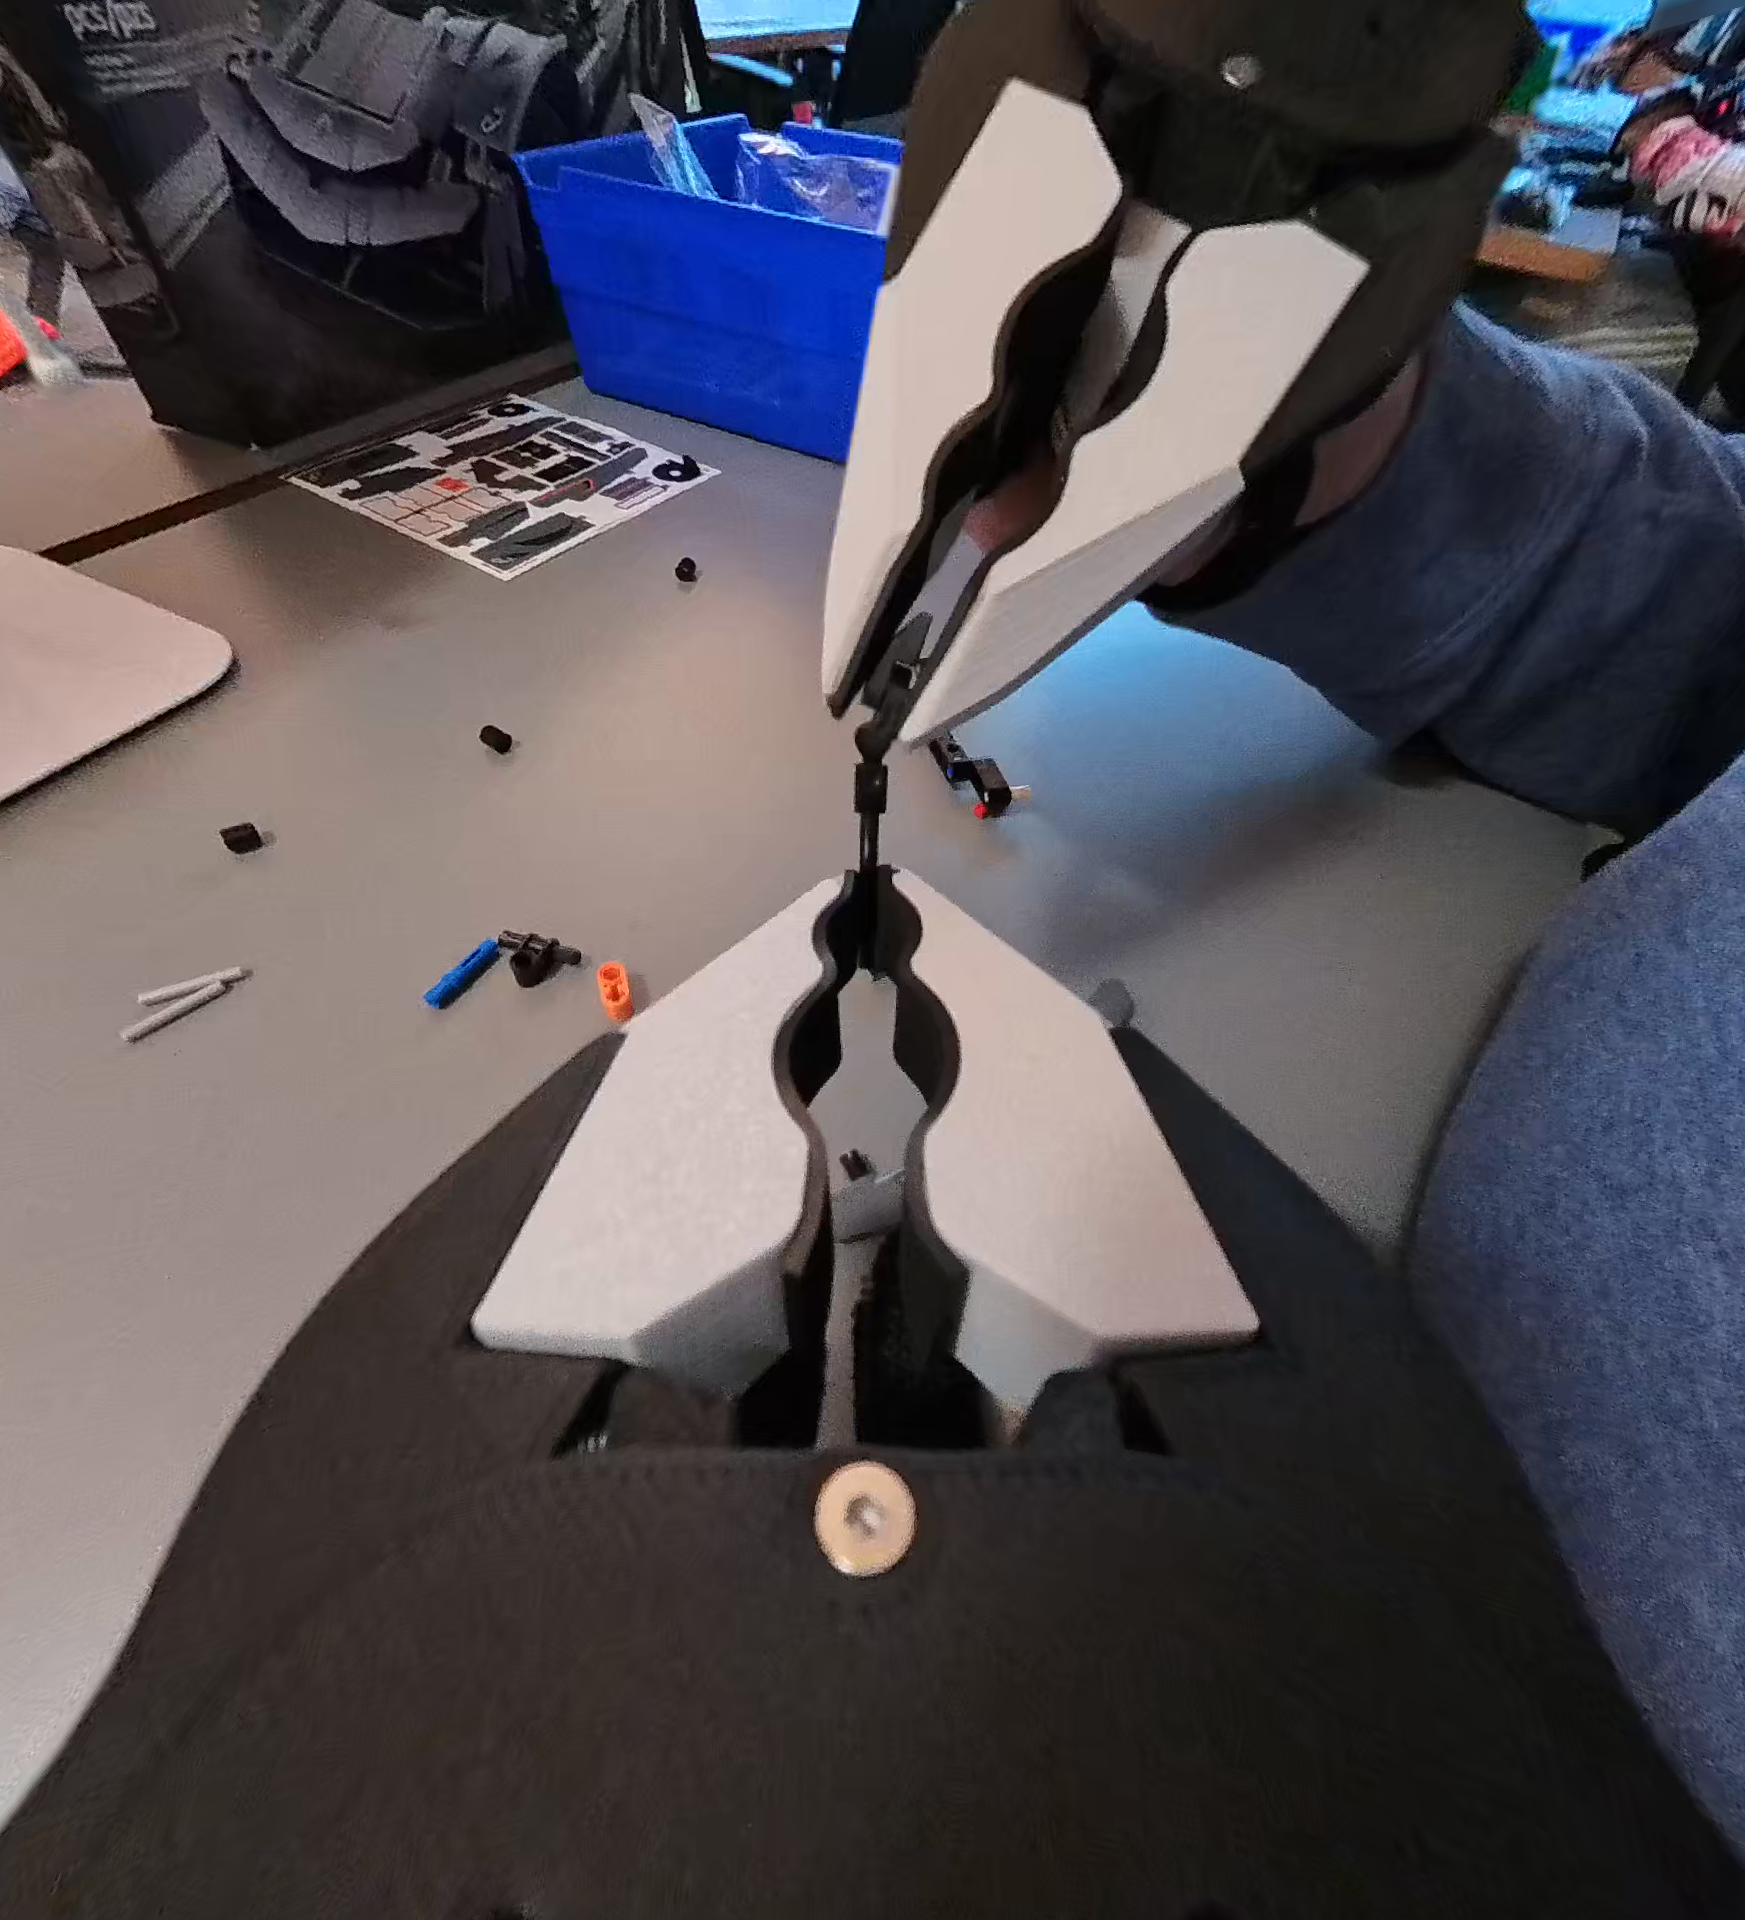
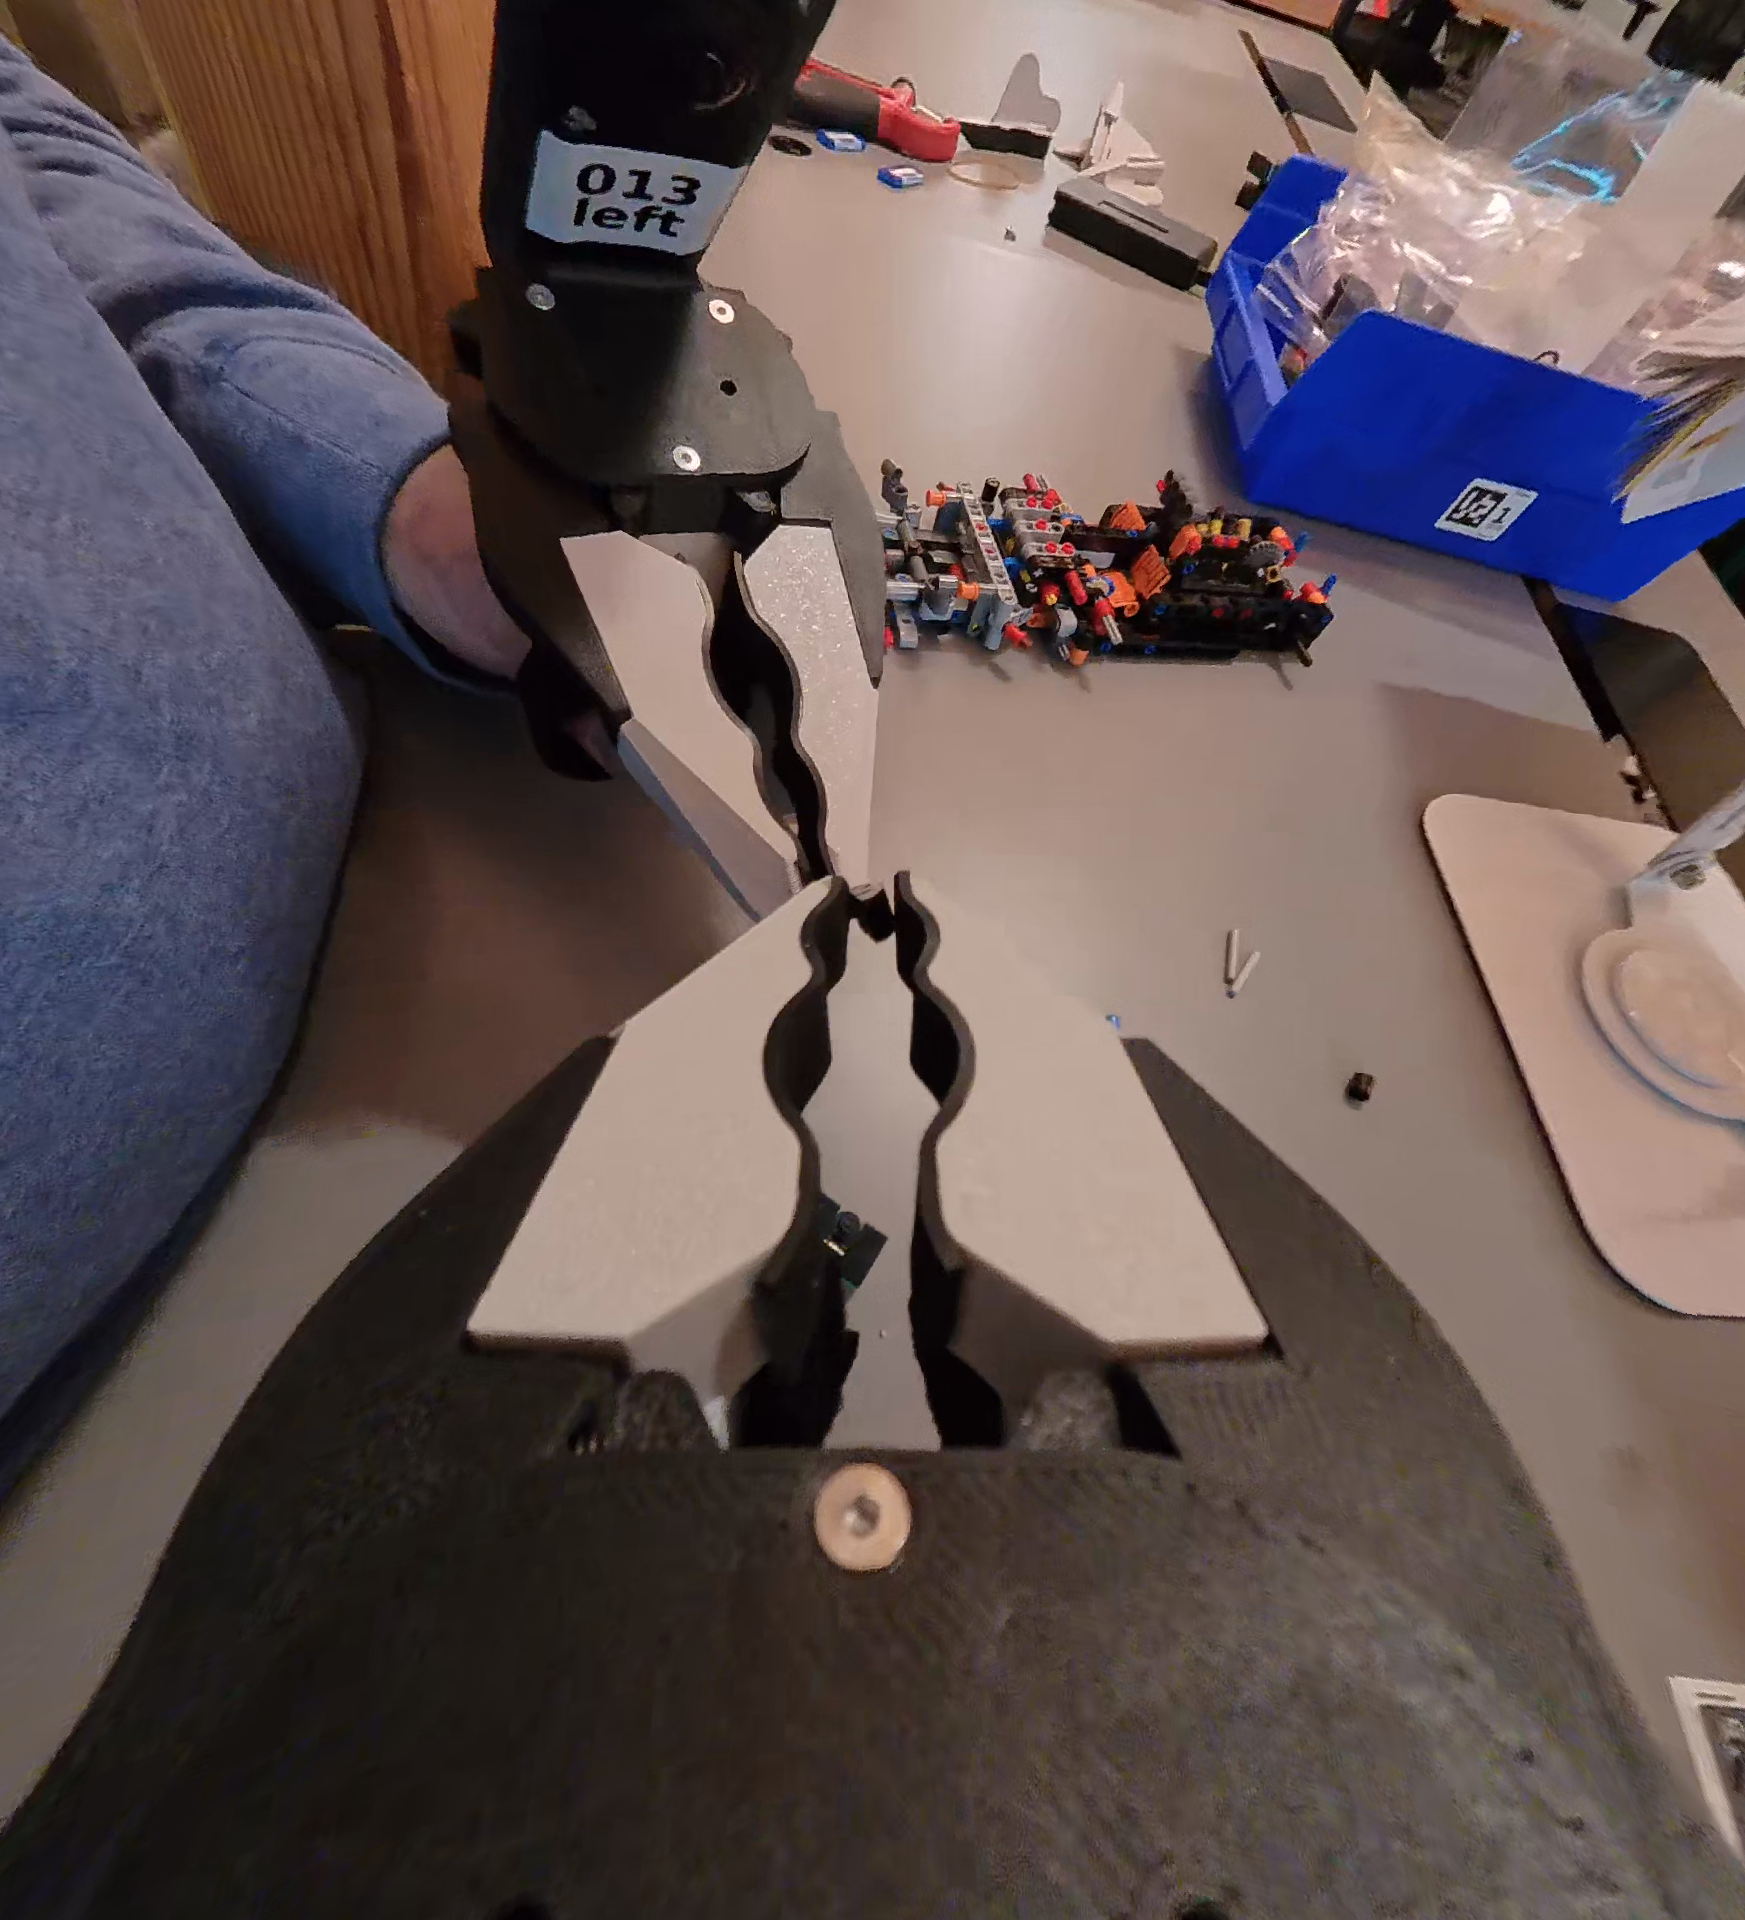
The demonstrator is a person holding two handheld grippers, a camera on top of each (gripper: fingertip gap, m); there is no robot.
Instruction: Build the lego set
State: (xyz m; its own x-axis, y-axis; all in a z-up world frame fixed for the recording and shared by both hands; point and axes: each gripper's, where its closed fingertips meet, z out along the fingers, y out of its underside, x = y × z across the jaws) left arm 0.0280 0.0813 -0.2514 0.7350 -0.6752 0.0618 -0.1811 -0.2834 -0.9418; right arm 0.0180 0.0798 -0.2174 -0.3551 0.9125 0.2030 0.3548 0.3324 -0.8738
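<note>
Left wrist view: mounted behind the left gripper [image 1: 870, 883], close above the grey table [image 1: 380, 727], facing along its fingers toward the right gripper [image 1: 873, 712] and a blue bin [image 1: 712, 301]. Right wrist view: mounted behind the right gripper [image 2: 866, 891], equally near, facing the left gripper [image 2: 814, 857] and the lego assembly [image 2: 1096, 571]. Shared: both gripper tips meeting, the table, the bin [image 2: 1450, 436], scattered grey pins [image 1: 184, 1000] [image 2: 1237, 961].

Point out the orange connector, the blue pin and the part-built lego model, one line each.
orange connector [image 1: 615, 988], left wrist view, on its round side face.
blue pin [image 1: 460, 974], left wrist view, on the middle of its shaft.
part-built lego model [image 2: 1096, 571], right wrist view, on its middle section.
</note>
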